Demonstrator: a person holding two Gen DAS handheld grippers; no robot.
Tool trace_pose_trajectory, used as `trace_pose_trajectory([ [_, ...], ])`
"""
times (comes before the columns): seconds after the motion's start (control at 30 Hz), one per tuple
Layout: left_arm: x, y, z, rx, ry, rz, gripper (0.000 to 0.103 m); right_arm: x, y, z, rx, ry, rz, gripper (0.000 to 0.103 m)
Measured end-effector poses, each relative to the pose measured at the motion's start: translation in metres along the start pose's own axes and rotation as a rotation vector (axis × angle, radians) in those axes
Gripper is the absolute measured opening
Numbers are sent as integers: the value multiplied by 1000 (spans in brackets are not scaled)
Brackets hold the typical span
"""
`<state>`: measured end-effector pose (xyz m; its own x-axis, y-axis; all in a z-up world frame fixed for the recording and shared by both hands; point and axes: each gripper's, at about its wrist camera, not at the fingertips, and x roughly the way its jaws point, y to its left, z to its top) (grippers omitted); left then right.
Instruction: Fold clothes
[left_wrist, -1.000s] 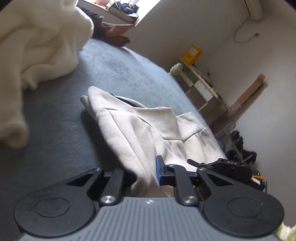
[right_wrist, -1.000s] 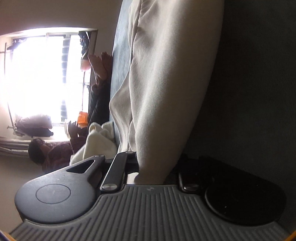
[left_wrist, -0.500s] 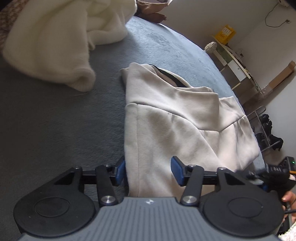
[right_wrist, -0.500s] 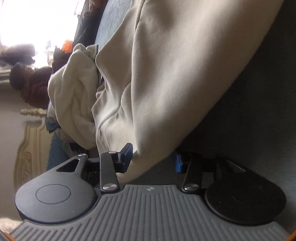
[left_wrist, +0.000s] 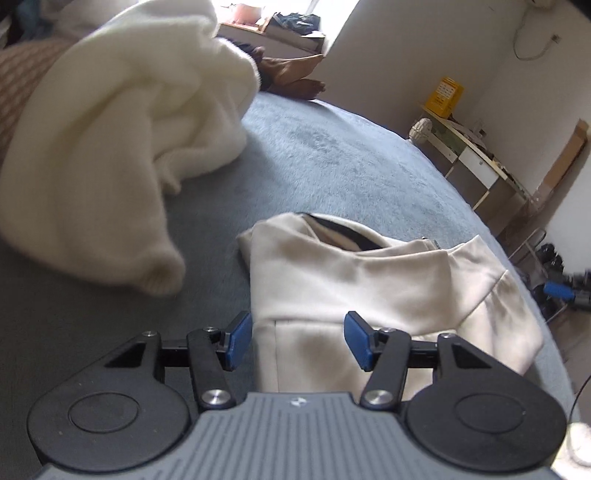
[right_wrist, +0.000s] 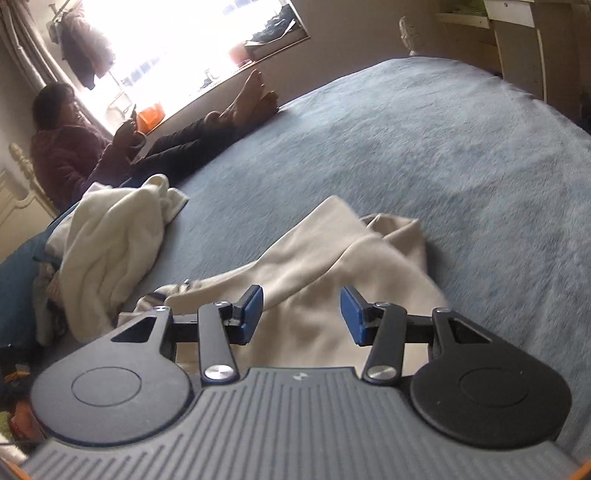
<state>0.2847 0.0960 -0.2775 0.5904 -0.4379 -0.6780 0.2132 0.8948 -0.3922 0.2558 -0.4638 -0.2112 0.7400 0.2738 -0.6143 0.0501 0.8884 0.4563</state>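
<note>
A: Left wrist view: the left tool (left_wrist: 295, 341) has its pads apart, empty, over the near end of the beige garment (left_wrist: 373, 291), which lies doubled on the blue bed (left_wrist: 332, 155).

B: The right tool (right_wrist: 301, 314) gapes empty too. A fold looks laid; whether another follows, I can't tell.

A: Bare bed lies far and right; the white fleece (left_wrist: 122, 147) crowds the left.
</note>
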Motion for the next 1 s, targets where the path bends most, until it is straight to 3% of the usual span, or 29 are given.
trace_pose_trajectory([
  [0.2, 21, 3, 14, 50, -13, 2, 57, 62, -26, 32, -50, 69, -31, 49],
  [0.47, 48, 8, 31, 111, -27, 4, 49, 111, -25, 54, -216, 186, -18, 51],
  [0.63, 55, 28, 33, 13, -5, -13, 48, 137, -32, 56, -243, 258, 2, 52],
  [0.77, 48, 26, 36, -8, -55, -26, 27, 142, -33, 57, -240, 269, 24, 51],
  [1.0, 44, 25, 37, -58, -68, -86, 27, 142, -31, 58, -228, 264, 61, 49],
])
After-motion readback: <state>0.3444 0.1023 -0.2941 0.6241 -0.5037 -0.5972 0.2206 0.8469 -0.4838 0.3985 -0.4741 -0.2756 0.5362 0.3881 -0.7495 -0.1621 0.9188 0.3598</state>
